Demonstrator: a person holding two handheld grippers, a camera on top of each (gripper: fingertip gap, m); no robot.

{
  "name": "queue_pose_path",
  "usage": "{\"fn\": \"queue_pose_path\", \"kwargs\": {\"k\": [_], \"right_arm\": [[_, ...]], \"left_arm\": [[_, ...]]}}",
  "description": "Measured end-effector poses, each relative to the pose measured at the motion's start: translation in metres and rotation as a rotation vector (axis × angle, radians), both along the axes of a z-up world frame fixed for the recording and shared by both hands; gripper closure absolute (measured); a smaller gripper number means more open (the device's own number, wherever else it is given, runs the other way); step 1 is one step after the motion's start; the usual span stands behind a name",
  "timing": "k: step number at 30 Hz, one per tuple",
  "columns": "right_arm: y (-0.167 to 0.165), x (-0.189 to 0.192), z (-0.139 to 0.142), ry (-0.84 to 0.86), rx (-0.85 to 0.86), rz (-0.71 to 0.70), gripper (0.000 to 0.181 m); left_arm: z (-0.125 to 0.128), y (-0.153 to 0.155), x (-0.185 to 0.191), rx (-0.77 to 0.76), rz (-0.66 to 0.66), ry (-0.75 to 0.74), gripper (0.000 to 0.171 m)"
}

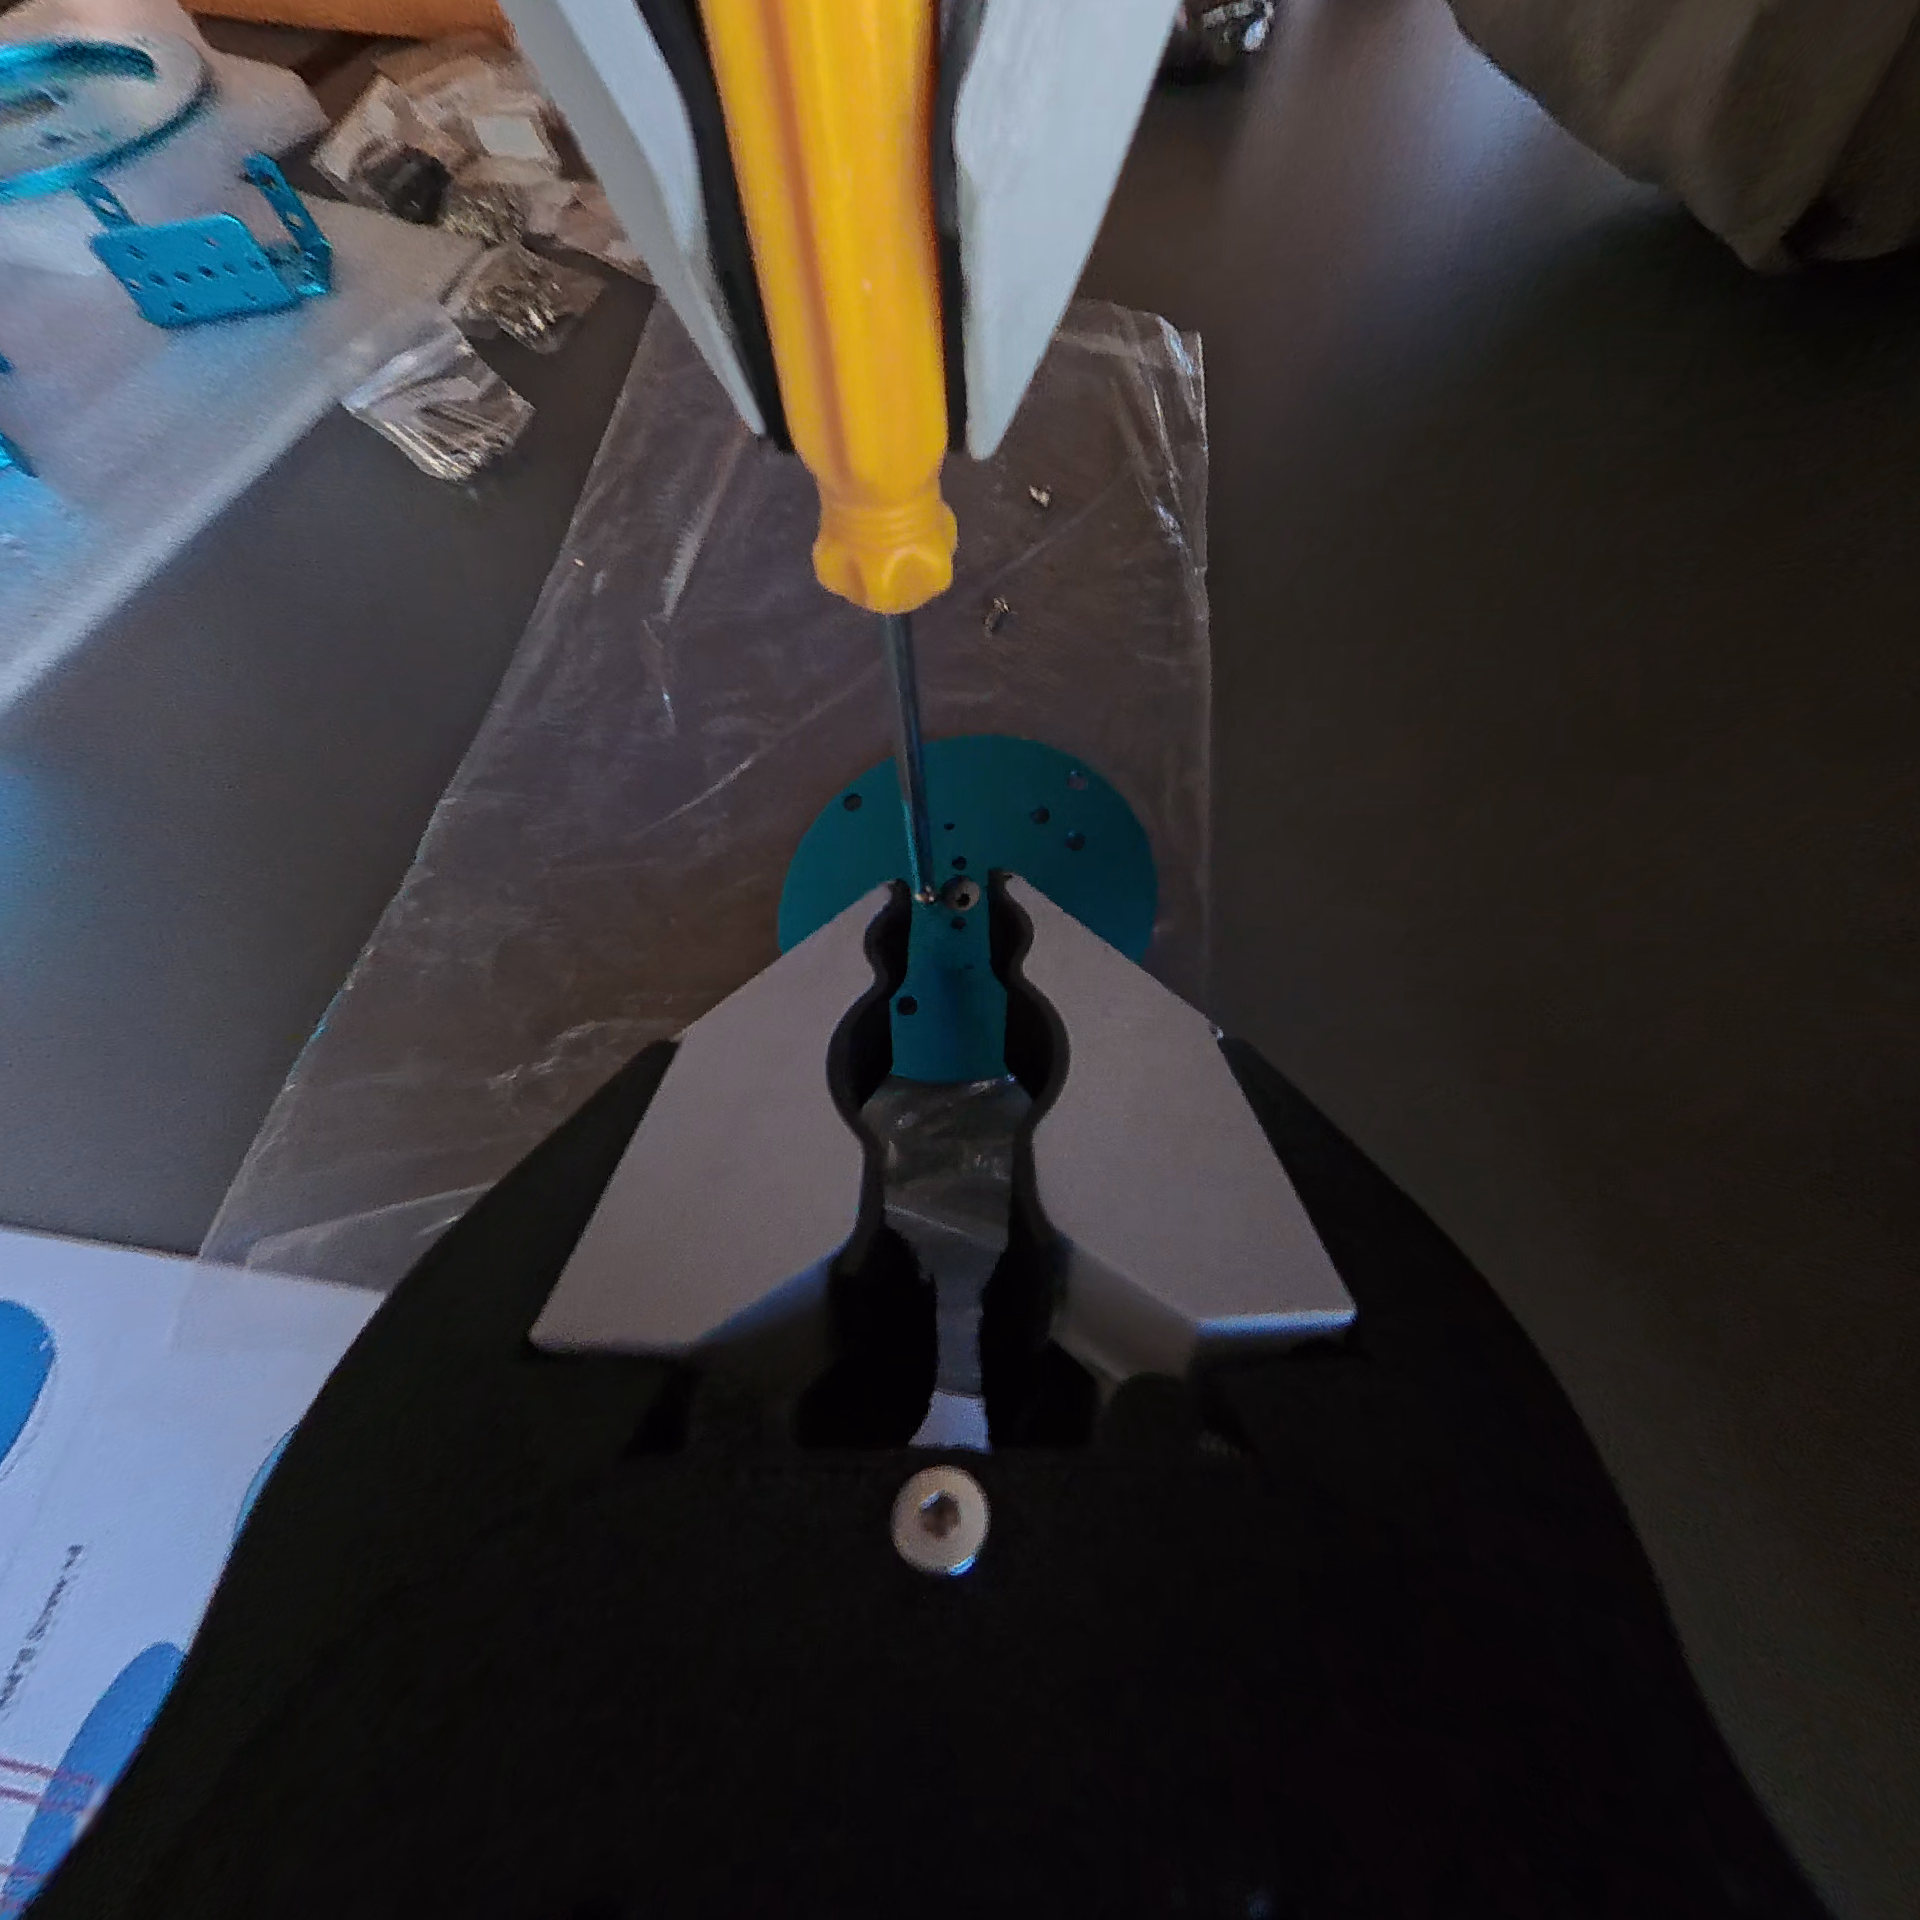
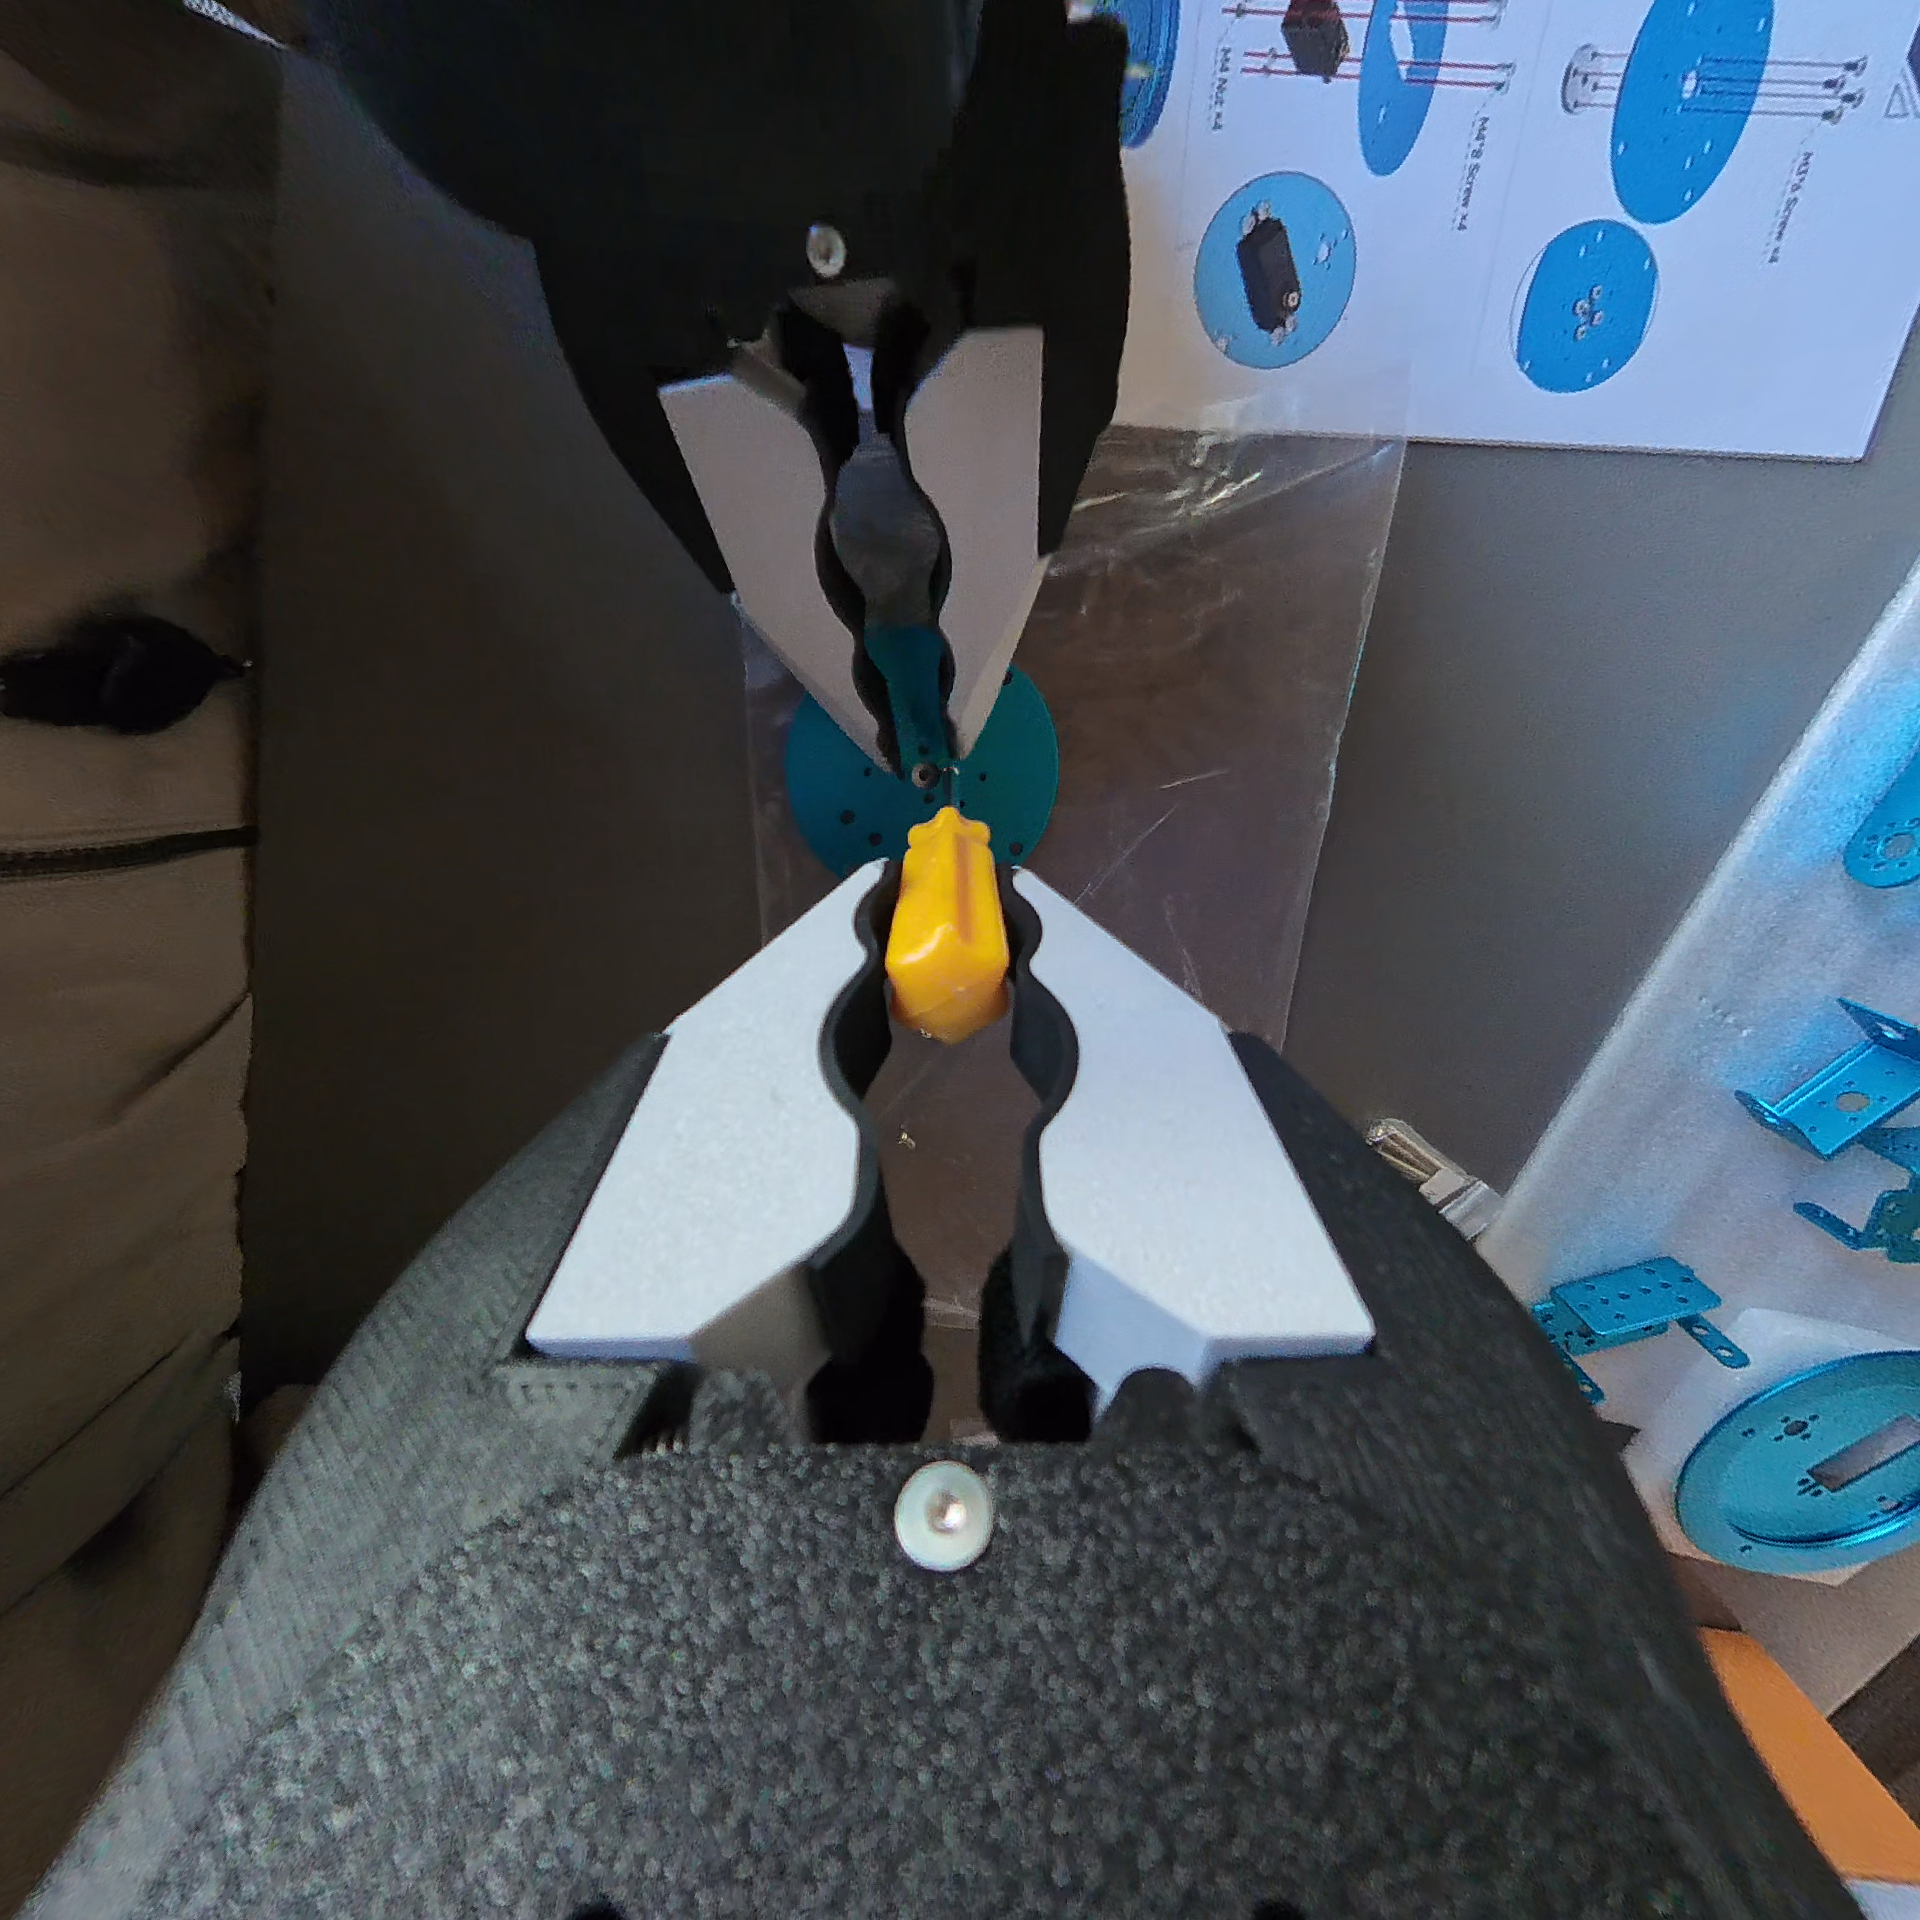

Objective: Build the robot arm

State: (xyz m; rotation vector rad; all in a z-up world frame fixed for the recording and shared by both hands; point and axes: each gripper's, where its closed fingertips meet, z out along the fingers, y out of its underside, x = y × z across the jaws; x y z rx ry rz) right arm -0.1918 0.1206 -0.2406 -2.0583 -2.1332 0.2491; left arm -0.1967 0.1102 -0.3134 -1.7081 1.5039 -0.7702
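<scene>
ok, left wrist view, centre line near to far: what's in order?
Left claw → teal disc it pinches → screwdriver tip on the disc's centre → loose screws on the plastic sheet → right claw clamped on the yellow handle.

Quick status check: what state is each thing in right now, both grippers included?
Left gripper: nearly closed over the disc, fingertips on it.
Right gripper: shut on the screwdriver.
Screwdriver: tilted, tip at a hole near the disc's centre.
Disc: flat on the plastic bag.
Plastic bag: flat on the table.
Loose screws: lying on the bag.
</scene>
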Motion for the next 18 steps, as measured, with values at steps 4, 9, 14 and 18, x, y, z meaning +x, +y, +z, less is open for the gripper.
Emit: {"fn": "queue_pose_path", "kwargs": {"k": [4,9,14,18], "right_arm": [[0.001,-0.002,0.000,0.006,-0.010,-0.009,0.164],[0.000,-0.003,0.000,0.008,-0.011,-0.014,0.164],[0.002,-0.001,0.000,0.017,-0.017,-0.026,0.164],[0.003,-0.003,0.000,0.045,-0.023,-0.024,0.164]], "left_arm": [[0.025,0.007,0.003,0.050,0.055,-0.116,0.149],[0.058,0.009,0.016,0.077,0.053,-0.262,0.153],[0.059,0.012,0.021,0.103,0.069,-0.265,0.154],[0.059,0.013,0.020,0.082,0.076,-0.276,0.154]]}}
